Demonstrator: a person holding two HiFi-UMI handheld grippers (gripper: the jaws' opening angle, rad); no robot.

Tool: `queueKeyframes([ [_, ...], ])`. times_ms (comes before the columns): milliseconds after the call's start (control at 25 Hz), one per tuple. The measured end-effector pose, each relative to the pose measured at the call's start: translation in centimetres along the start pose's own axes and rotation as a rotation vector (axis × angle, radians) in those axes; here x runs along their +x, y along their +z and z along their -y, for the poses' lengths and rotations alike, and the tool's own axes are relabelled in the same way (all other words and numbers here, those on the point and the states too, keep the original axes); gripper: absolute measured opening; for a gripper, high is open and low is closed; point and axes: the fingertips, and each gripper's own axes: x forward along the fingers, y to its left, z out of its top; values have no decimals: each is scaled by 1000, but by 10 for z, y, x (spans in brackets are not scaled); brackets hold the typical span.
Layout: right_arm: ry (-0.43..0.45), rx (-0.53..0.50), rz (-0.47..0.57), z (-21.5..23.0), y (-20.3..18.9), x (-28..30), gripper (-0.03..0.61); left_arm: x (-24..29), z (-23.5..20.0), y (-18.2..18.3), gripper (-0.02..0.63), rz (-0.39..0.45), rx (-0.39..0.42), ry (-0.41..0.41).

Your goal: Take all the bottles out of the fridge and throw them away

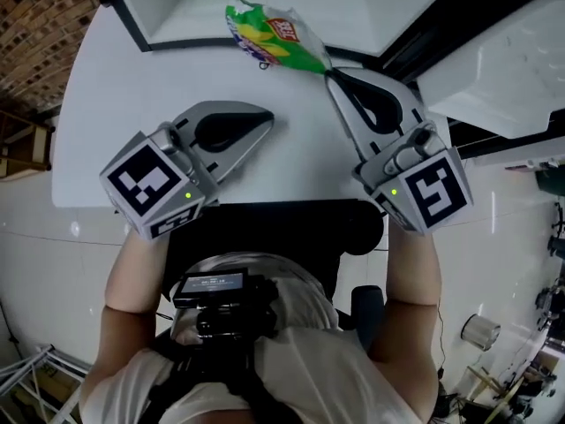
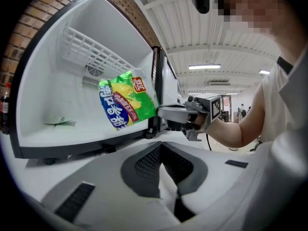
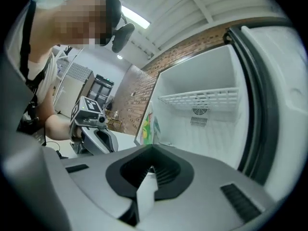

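Note:
My right gripper [image 1: 330, 69] is shut on one end of a green and yellow snack bag [image 1: 274, 35], which hangs in front of the open fridge [image 1: 265, 7]. The left gripper view shows the same bag [image 2: 126, 104] held out from the right gripper [image 2: 161, 112] before the white fridge interior [image 2: 57, 95]. In the right gripper view the bag [image 3: 148, 125] shows edge-on just past my jaws. My left gripper [image 1: 267, 119] is shut with nothing in it, to the left of the bag and apart from it. No bottle shows inside the fridge.
The fridge has a wire shelf [image 2: 96, 52], a fan vent [image 2: 95, 70] and a small green scrap [image 2: 60, 122] on its floor. Its door [image 1: 503, 69] stands open at the right. A dark bottle with a red cap [image 2: 5, 102] stands outside, at the far left. A white table top [image 1: 124, 95] lies under both grippers.

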Motion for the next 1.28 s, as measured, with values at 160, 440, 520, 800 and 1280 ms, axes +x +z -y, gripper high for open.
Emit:
queueKeyframes([
  [160, -66, 37, 58, 5, -5, -37, 3, 14, 20, 1, 14, -6, 19, -68],
  [440, -95, 137, 7, -2, -40, -115, 3, 58, 71, 7, 14, -5, 37, -199],
  [520, -134, 165, 7, 0, -49, -138, 3, 74, 89, 9, 14, -17, 48, -243],
  [800, -253, 153, 40, 13, -55, -195, 3, 113, 138, 15, 14, -24, 108, -354],
  [1280, -466, 155, 34, 17, -68, -306, 3, 172, 233, 23, 14, -11, 171, -601],
])
